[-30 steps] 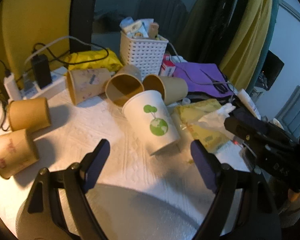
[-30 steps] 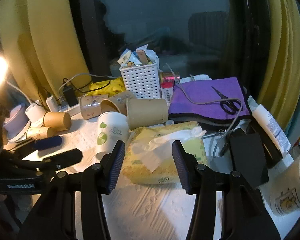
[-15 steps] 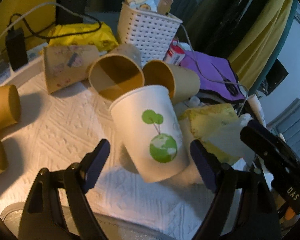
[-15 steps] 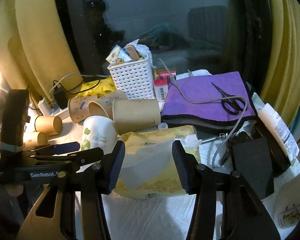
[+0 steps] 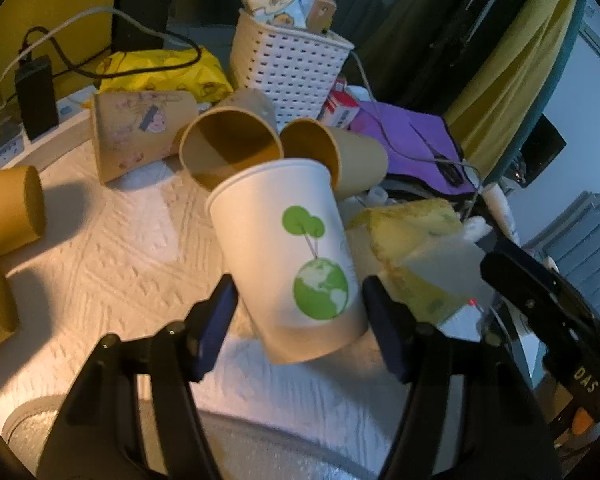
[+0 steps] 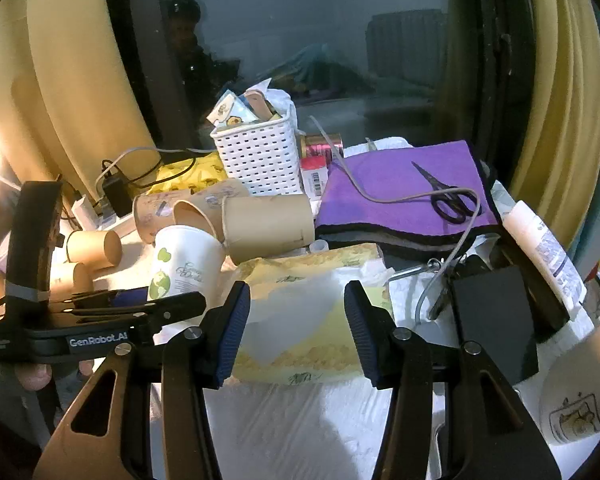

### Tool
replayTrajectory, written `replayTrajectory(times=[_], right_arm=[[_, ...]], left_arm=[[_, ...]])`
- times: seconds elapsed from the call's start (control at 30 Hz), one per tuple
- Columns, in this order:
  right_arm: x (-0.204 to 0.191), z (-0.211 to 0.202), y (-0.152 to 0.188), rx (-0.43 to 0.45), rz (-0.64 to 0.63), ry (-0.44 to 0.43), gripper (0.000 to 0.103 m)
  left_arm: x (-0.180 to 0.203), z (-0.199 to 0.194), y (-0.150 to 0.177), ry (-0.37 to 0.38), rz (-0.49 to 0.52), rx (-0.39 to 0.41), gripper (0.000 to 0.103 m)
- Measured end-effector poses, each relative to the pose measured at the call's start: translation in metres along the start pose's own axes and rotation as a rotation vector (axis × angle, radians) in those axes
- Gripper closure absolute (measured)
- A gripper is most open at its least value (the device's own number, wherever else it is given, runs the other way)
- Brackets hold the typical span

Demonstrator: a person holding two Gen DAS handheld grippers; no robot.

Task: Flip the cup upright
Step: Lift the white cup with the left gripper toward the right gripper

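Note:
A white paper cup (image 5: 292,256) with a green tree and globe print stands tilted on the white cloth, rim toward the back; it also shows in the right wrist view (image 6: 182,260). My left gripper (image 5: 300,320) is open with its pads on either side of the cup's lower part, close to it. I cannot tell whether the pads touch it. The left gripper also shows from the side in the right wrist view (image 6: 140,304). My right gripper (image 6: 296,324) is open and empty, over a yellow tissue pack (image 6: 312,320).
Several brown paper cups (image 5: 228,148) lie on their sides behind and left of the white cup. A white basket (image 5: 288,64), a purple cloth (image 6: 404,192) with scissors (image 6: 448,200), a charger (image 5: 36,88) with cables, a white bottle (image 6: 540,244) and another cup (image 6: 580,392) crowd the table.
My left gripper has moved forward until its fingers flank the white cup, and the jaws have narrowed. The right gripper has moved little.

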State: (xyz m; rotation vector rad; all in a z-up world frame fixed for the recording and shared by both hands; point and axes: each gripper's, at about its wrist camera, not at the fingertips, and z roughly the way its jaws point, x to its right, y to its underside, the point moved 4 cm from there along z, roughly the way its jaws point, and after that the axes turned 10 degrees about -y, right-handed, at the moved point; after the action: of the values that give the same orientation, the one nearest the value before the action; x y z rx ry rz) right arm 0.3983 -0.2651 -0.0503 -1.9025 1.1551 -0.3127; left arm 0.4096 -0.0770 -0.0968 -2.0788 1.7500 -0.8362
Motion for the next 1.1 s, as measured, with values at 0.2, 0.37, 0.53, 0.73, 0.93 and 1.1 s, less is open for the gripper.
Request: replayTrajectory(times=[0.2, 0.37, 0.53, 0.73, 0.93, 1.1], right_arm=[[-0.019, -0.014, 0.002, 0.005, -0.016, 0.005, 0.051], [-0.037, -0.028, 0.005, 0.011, -0.026, 0.007, 0.051], [-0.058, -0.045, 0.012, 0.017, -0.035, 0.0, 0.051], [-0.081, -0.065, 0.025, 0.025, -0.042, 0.003, 0.051], [-0.103, -0.082, 0.039, 0.031, -0.047, 0.004, 0.051], [-0.121, -0.096, 0.051, 0.036, -0.053, -0.018, 0.051]], left_arm=[[-0.003, -0.031, 0.011, 0.01, 0.02, 0.035, 0.038], [-0.003, -0.058, 0.022, 0.006, 0.047, 0.076, 0.038], [-0.007, -0.087, 0.037, -0.003, 0.081, 0.122, 0.038], [-0.009, -0.114, 0.061, -0.011, 0.13, 0.159, 0.038], [-0.015, -0.143, 0.085, -0.005, 0.15, 0.196, 0.038], [-0.02, -0.166, 0.107, -0.015, 0.171, 0.233, 0.038]])
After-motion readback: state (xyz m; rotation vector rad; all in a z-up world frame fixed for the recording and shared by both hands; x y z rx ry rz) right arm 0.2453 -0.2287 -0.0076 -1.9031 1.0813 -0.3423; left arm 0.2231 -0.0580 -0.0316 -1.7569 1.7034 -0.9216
